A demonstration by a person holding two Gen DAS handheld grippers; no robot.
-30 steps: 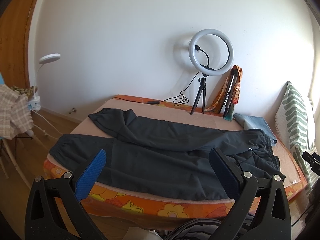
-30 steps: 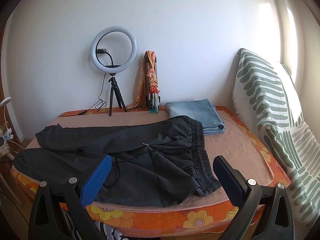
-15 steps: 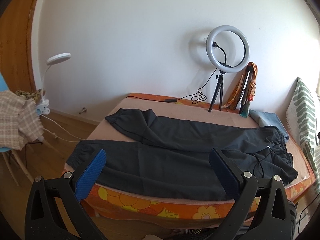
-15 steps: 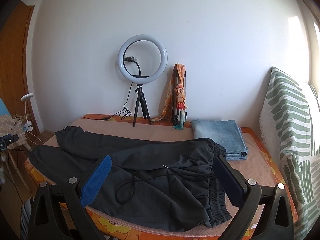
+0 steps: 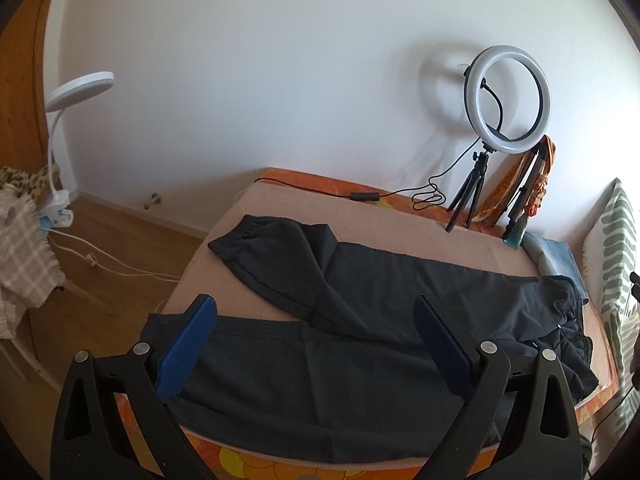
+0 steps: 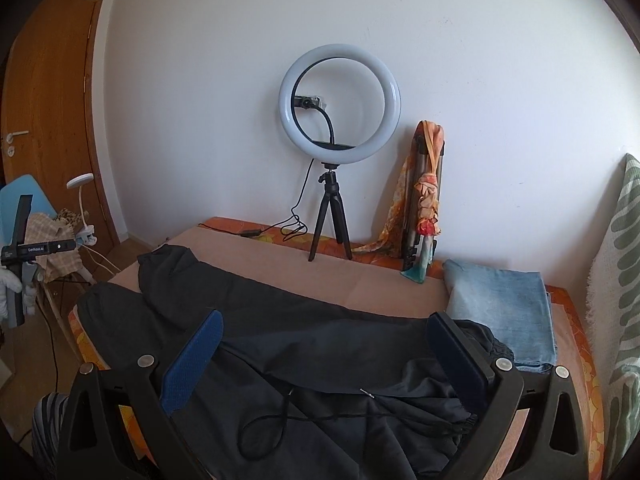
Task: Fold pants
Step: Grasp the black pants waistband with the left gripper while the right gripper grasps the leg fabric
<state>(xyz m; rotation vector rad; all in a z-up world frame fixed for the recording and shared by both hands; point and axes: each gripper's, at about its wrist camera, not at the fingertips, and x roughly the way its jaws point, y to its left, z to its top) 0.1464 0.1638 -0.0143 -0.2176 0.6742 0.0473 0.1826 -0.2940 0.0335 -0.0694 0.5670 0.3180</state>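
Observation:
Black pants [image 5: 360, 320] lie spread flat across the bed [image 5: 272, 200], legs to the left, elastic waistband to the right. My left gripper [image 5: 316, 308] is open and empty, held above the near leg. In the right wrist view the pants [image 6: 304, 340] fill the near part of the bed, with the black drawstring [image 6: 280, 420] loose on top. My right gripper [image 6: 326, 320] is open and empty, above the waist end. The left gripper also shows at the far left of the right wrist view [image 6: 18, 248].
A ring light on a tripod [image 6: 340, 104] stands at the bed's far edge with its cable [image 5: 424, 196]. A folded tripod wrapped in orange cloth [image 6: 426, 200] leans on the wall. Folded blue jeans [image 6: 500, 308] lie at the right. A striped pillow [image 6: 624, 280], clip lamp [image 5: 76, 92] and chair with clothes [image 5: 24, 248] flank the bed.
Both grippers have moved forward and closer over the bed; the pants now look larger and lower in both views. The pants have not moved. Both grippers stay open.

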